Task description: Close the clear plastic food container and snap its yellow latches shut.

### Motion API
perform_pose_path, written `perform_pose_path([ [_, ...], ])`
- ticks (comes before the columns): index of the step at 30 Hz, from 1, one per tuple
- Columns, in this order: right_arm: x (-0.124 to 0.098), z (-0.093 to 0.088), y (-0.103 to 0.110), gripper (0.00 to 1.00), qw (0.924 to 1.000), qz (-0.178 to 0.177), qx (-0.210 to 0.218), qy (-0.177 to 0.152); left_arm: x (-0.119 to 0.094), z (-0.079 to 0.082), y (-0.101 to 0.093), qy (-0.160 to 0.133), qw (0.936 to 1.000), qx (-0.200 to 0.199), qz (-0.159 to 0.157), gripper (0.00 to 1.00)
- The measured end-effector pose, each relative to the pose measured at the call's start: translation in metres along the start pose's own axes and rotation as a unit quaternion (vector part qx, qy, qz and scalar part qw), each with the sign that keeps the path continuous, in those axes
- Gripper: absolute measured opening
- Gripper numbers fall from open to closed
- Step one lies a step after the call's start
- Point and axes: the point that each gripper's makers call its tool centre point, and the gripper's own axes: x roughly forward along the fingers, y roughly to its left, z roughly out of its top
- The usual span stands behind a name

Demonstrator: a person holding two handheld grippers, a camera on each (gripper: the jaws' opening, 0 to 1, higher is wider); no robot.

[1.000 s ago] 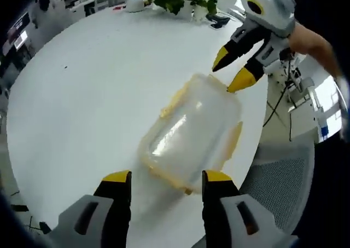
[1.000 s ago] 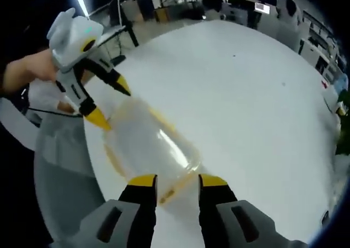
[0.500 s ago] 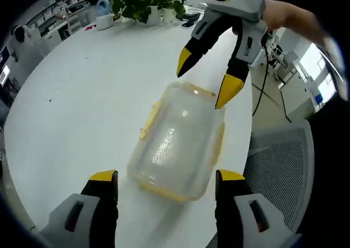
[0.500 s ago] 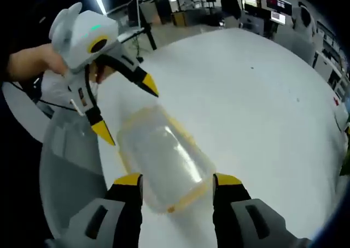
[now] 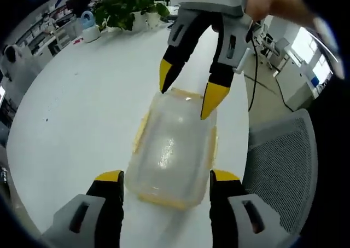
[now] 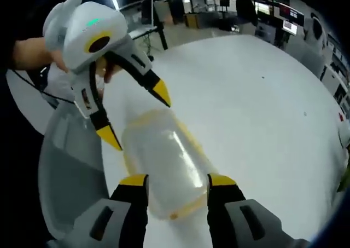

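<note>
Container (image 5: 172, 149) on white table (image 5: 82, 111), near edge beside mesh chair (image 5: 279, 166), lid on top, yellow latches (image 5: 139, 134) along sides.

Since a second ago both grippers have closed in on opposite short ends and squared up. Left gripper (image 5: 165, 181): jaws spread, flanking near end. Right gripper (image 5: 187, 93): jaws apart, tips at far end, contact unclear.

Right view: right gripper (image 6: 172, 183) released, astride container (image 6: 164, 168); left gripper (image 6: 139, 118) opposite.

Judgement: positioned for pressing lid down; latches look unsnapped.
</note>
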Motion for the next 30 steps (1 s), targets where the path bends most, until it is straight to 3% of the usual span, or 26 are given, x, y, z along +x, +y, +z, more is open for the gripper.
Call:
perform_pose_path([
  [12, 0.011, 0.017, 0.009, 0.39, 0.9999, 0.010, -0.012, -0.004, 0.004, 0.015, 0.007, -0.020, 0.9992, 0.025, 0.025, 0.61],
  [30, 0.022, 0.021, 0.019, 0.38, 0.9996, 0.022, -0.019, 0.002, 0.013, 0.017, 0.002, -0.010, 0.9981, 0.051, 0.034, 0.59],
])
